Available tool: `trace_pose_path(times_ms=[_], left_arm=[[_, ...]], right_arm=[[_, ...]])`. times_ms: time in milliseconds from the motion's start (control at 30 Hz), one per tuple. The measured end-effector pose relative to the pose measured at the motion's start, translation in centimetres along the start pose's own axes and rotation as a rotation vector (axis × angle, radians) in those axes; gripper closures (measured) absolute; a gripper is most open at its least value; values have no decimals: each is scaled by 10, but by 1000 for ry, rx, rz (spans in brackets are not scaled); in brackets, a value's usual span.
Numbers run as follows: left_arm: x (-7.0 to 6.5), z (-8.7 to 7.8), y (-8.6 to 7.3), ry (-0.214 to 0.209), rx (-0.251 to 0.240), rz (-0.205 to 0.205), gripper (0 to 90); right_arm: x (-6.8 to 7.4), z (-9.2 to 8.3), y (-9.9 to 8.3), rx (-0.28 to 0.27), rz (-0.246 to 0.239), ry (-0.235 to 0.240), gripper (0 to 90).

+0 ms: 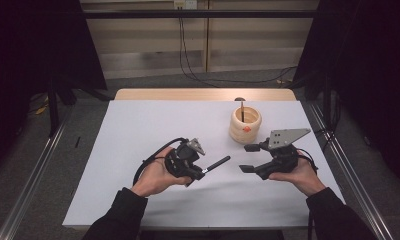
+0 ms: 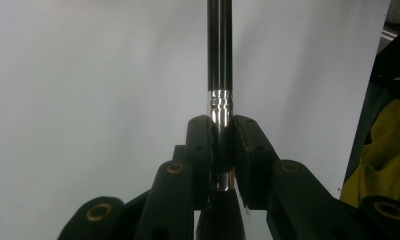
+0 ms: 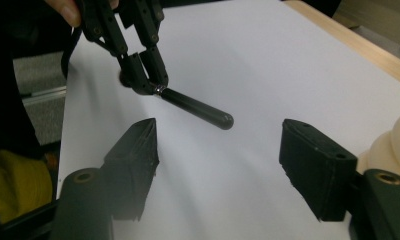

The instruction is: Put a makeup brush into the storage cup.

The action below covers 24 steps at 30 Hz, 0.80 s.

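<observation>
A black rod-shaped tool with a silver ferrule (image 2: 220, 102) is clamped in my left gripper (image 1: 200, 172), which is shut on it just below the ferrule. The tool's black handle (image 1: 218, 162) sticks out to the right above the white table, and runs straight up between the jaws (image 2: 220, 45) in the left gripper view. My right gripper (image 1: 246, 158) is held to the right of it, jaws apart and nothing between them. In the right gripper view (image 3: 218, 145) the handle's rounded end (image 3: 198, 107) lies ahead, with the left gripper (image 3: 148, 82) behind it.
A round wooden holder (image 1: 245, 125) with a thin stick (image 1: 242, 111) in it stands at the back right, just beyond my right gripper; its pale side (image 3: 393, 145) shows at the right edge. A white sheet (image 1: 153, 125) covers the table. Metal rails flank both sides.
</observation>
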<state>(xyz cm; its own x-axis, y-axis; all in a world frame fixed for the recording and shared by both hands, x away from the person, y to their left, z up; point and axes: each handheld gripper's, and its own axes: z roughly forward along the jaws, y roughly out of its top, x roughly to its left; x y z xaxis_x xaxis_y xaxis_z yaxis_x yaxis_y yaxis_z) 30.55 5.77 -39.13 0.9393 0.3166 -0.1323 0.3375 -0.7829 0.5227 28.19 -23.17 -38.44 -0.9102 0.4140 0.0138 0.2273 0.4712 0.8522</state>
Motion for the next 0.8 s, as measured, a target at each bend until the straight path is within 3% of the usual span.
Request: trace_pose_path(times_ms=[33,67,200,233,267,467,500,533,800], left_arm=[[2,-1,1,3,30,40,782],[-1,1,1,-3,12,14,782],[-2,1,2,-5,36,39,781],[-3,2,1,-5,26,21,782],[-3,2,2,-12,44,44,782],[-5,4,4,-11,60,63,782],[-6,5,4,-4,54,50,782],[-6,5,5,-10,67,78,782],[-10,9,11,-19,80,89,782]], right_arm=[[0,2,1,17,-8,11,340],[-1,4,1,29,-14,21,341],[-2,12,1,89,-31,51,358],[-2,13,0,98,-39,49,365],[-2,15,0,111,-43,58,372],[-4,20,6,161,-80,98,408],[-5,21,8,164,-89,93,410],[-5,22,11,171,-94,106,411],[-5,37,24,255,-152,155,424]])
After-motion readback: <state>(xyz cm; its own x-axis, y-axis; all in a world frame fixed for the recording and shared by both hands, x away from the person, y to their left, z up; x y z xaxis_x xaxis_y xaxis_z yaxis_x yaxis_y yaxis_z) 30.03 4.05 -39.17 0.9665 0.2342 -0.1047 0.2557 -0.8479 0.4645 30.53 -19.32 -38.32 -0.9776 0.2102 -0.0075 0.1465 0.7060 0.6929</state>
